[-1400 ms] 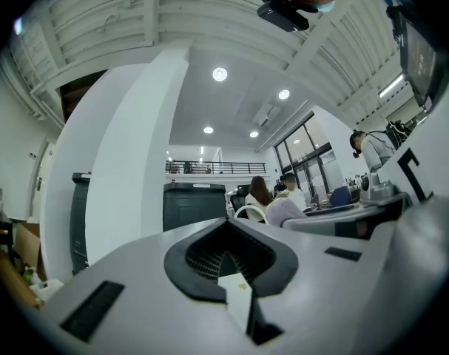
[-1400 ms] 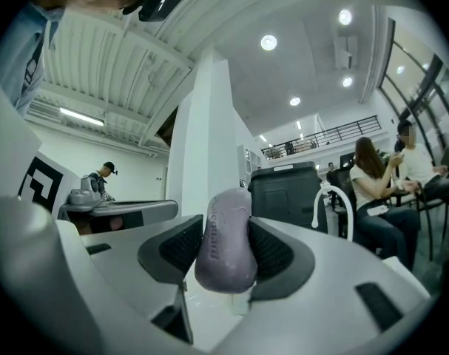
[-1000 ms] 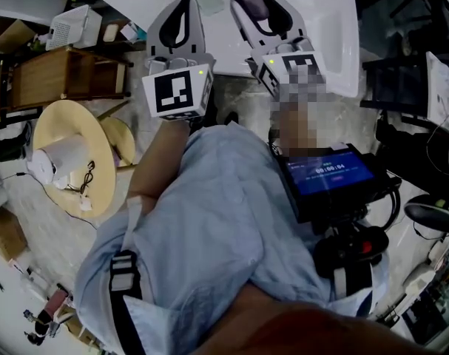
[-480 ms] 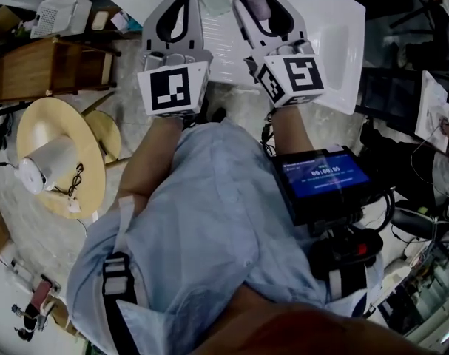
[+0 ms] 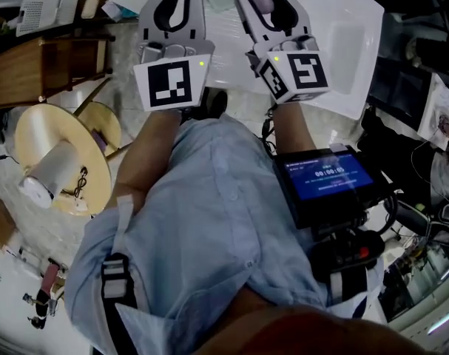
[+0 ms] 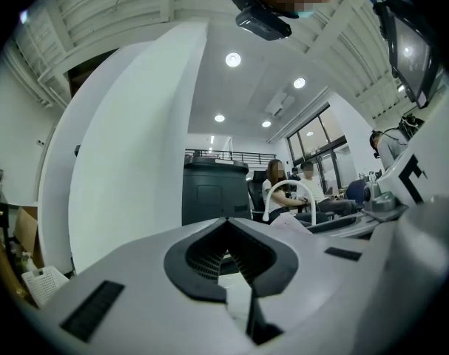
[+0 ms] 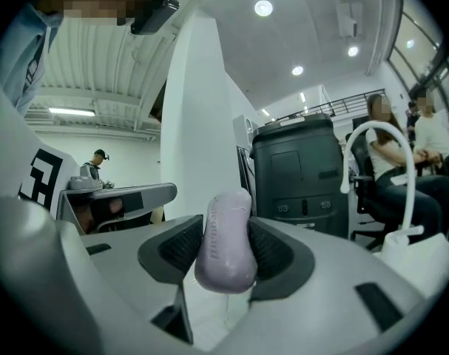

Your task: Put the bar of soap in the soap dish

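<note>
Soap (image 7: 225, 244) sits pinched in the right gripper (image 7: 225, 231); left gripper (image 6: 225, 228) jaws meet, empty; best lowered level into the soap dish.

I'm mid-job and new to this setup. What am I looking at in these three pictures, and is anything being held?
There is no robot arm here: a person holds a two-jaw tool in each hand. The head view comes from a camera on the person's head, looking steeply down. In it the left tool shows on the left and the right tool on the right. The marker cubes are parts of the tools. The other two pictures come from a camera riding on each tool, looking along its jaws. The left tool's jaws are together with nothing between them. The right tool's jaws are closed on a lilac bar of soap. Ahead of both lies a white sink with a white tap. I cannot pick out the soap dish with certainty.
</note>
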